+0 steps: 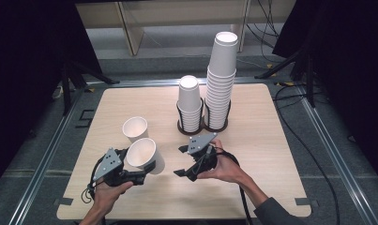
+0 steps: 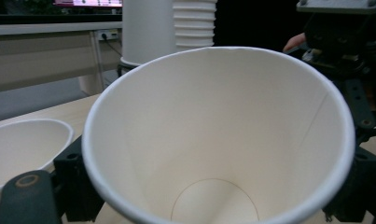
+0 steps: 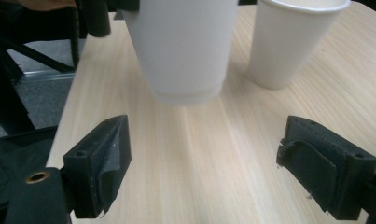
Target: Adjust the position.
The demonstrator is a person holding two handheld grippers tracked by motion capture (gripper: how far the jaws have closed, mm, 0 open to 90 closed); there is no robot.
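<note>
Left gripper (image 1: 142, 171) was clamped on the white tapered paper cup (image 1: 145, 154), jaws pressed on either side of the wall, the cup tilted with its mouth toward the person. In the left gripper view the held cup's inside (image 2: 213, 154) was bare, white down to the round base.

Right gripper (image 1: 181, 161) stood just to the right of that cup, jaws wide apart with nothing between them; in the right gripper view its pads (image 3: 101, 163) hung over the pale wooden table (image 3: 209, 154), the held cup straight ahead, base clear of the wood.

Just beyond the left gripper, a second white paper cup (image 1: 135, 128) stood upright on the table, mouth up, nothing visible in it.

Farther off, beyond the right gripper, two dark ring holders side by side: a short nested stack of white cups (image 1: 190, 104) and, touching beside it, a tall stack (image 1: 220, 82).
</note>
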